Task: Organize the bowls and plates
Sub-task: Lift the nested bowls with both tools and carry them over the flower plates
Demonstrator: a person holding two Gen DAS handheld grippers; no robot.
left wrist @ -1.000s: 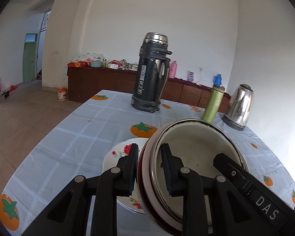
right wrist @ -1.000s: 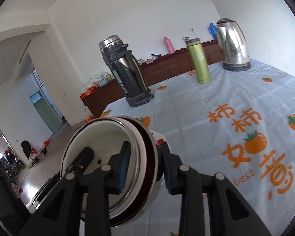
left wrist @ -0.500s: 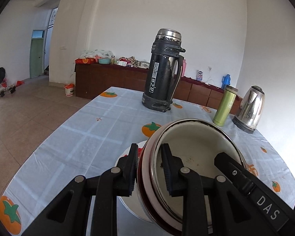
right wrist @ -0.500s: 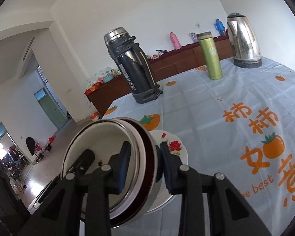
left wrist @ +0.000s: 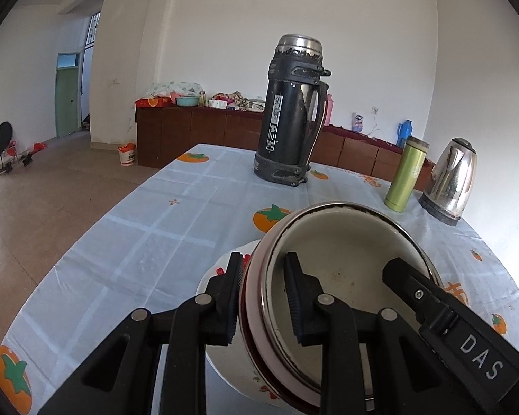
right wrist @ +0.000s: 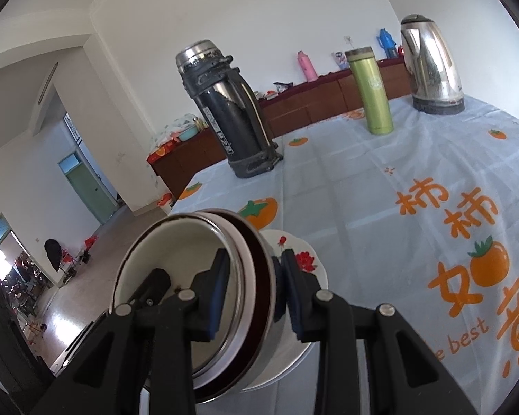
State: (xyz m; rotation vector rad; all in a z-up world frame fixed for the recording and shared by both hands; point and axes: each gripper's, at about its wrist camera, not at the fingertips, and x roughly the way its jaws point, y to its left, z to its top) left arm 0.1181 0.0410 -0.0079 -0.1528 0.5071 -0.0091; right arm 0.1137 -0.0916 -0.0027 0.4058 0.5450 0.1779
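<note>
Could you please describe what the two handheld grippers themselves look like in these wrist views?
Both the left gripper and the right gripper are matte black, with angular linkage arms joined by round silver pivot pins. Each finger ends in a flat rectangular pad with a ribbed face. One arm in the left wrist view carries white "DAS" lettering. No hands, sleeves or cables show.

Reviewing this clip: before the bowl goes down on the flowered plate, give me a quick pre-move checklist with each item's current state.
1. Left gripper clamps bowl rim: ok.
2. Right gripper clamps opposite rim: ok.
3. Bowl over plate: ok.
4. Bowl level: not ok, looks tilted.
5. Plate surface bare under bowl: cannot tell, hidden.
6. Flask, bottle, kettle stand apart from the plate: ok.
</note>
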